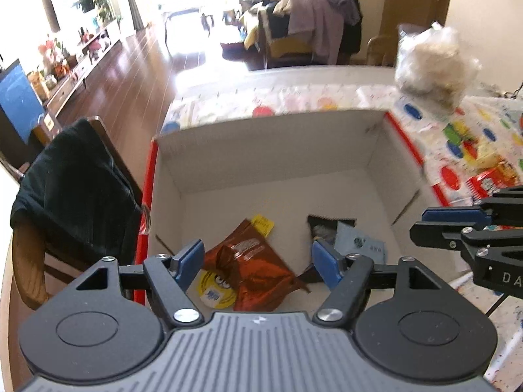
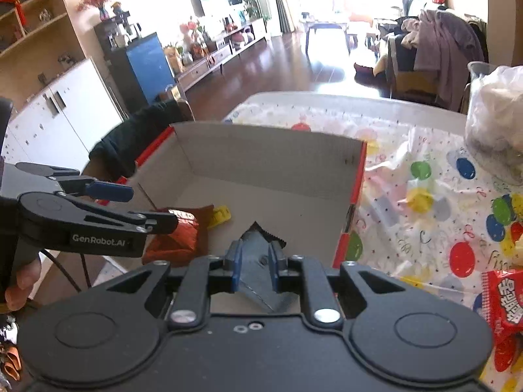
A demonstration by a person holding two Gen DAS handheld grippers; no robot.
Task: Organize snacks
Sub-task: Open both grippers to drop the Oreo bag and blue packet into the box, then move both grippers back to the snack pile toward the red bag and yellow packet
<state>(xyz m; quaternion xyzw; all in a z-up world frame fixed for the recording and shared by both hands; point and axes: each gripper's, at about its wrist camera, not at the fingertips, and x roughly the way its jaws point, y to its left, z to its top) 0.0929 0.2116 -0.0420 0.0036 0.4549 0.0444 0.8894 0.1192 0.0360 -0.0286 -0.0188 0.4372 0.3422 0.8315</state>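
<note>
The left gripper point(image 1: 258, 261) hangs over the cardboard box point(image 1: 271, 143) with its jaws spread wide and nothing between them; its blue pads point(image 1: 322, 263) stand well apart. Seen through the gap, an orange-brown snack packet point(image 1: 258, 277) lies on the box floor, partly over a round yellow sticker point(image 1: 215, 290), with a small yellow tag point(image 1: 262, 225) just beyond it.

The right gripper point(image 2: 255, 263) has its jaws pressed close together, pinching a dark grey packet point(image 2: 258, 251) with a serrated top edge. The packet sits between the pads and reaches out past them over the box interior point(image 2: 261, 196).

From the left wrist, a dark packet with a light blue label point(image 1: 346, 238) shows to the right of the orange-brown one, and the right gripper's closed tips point(image 1: 451, 225) come in from the right edge over the box's side wall. From the right wrist, the left gripper point(image 2: 130, 209) appears from the side, above the orange-brown packet point(image 2: 179, 238), and part of a hand point(image 2: 19, 281) grips its handle.

Only the right wrist view shows clearly a red snack packet point(image 2: 506, 307) lying on the bench point(image 2: 425, 228), outside the box on a balloon-print cloth. Both views show a clear bag of pale contents point(image 1: 431, 62) standing further back on the bench. A chair draped in dark cloth point(image 1: 75, 179) stands beside the box's left wall.
</note>
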